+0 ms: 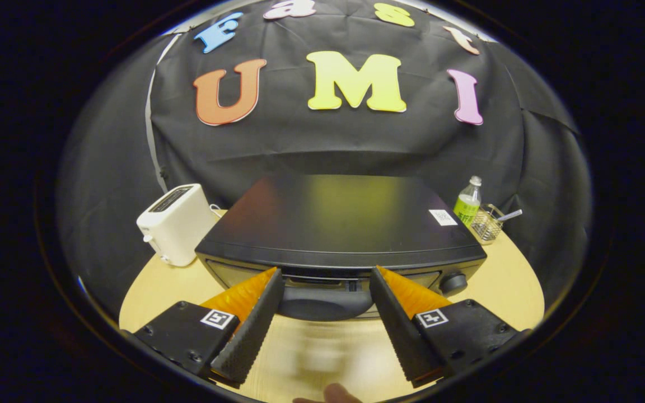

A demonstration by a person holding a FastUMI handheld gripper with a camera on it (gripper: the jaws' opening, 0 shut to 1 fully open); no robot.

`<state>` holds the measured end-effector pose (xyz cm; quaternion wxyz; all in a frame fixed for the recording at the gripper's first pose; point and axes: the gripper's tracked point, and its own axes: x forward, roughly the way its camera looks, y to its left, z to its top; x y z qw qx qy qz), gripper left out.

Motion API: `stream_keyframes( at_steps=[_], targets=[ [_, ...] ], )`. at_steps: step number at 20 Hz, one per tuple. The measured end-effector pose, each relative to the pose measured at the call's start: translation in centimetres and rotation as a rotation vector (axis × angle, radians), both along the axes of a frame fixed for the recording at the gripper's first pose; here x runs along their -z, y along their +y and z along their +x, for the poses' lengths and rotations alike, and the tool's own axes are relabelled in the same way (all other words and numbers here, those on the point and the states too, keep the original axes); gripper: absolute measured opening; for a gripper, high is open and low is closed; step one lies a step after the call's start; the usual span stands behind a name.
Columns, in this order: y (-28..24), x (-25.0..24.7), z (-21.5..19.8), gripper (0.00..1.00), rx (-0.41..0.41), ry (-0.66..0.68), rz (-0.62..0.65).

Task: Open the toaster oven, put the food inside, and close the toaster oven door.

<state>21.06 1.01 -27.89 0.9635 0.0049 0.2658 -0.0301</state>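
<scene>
A black toaster oven (339,224) sits at the centre of a round, light wooden table (513,291), its long axis running side to side across the line of the gripper (327,275) and its front face turned toward the camera. The gripper's two fingers, black with orange backs, stand spread wide apart at the oven's front edge, one on either side of the dark door handle (325,305), gripping nothing; whether the tips touch the door cannot be told. A round knob (453,282) shows at the oven's front, at about 3 o'clock from the handle. A white label (443,217) lies on the oven's top near its far right corner; its print is too small to read.

At 10 o'clock from the oven stands a white pop-up toaster (174,224), just beside it. At 2 o'clock, a clear bottle with a green label (468,204) stands next to a small wire basket (487,224) holding a utensil whose handle pokes out; the label's writing cannot be made out. A pale blurred object (322,358) lies on the table between the fingers, and a fingertip (336,394) shows below it.
</scene>
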Motion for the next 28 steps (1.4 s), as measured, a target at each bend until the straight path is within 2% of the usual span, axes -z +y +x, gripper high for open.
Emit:
stream_keyframes(
  at_steps=[8,16,20,24,26,28],
  targets=[
    [0.7,2.1,-5.2,1.0,-0.023,0.028,0.022],
    [0.9,5.6,-9.5,1.0,-0.054,0.044,-0.109],
    [1.1,7.4,-10.9,1.0,-0.038,0.09,-0.074],
    [1.1,12.3,-13.2,1.0,-0.045,0.258,0.022],
    [0.2,12.5,-12.7,1.0,-0.033,0.262,0.021],
    [1.1,12.1,-12.8,0.99,-0.09,0.25,0.016]
  ],
)
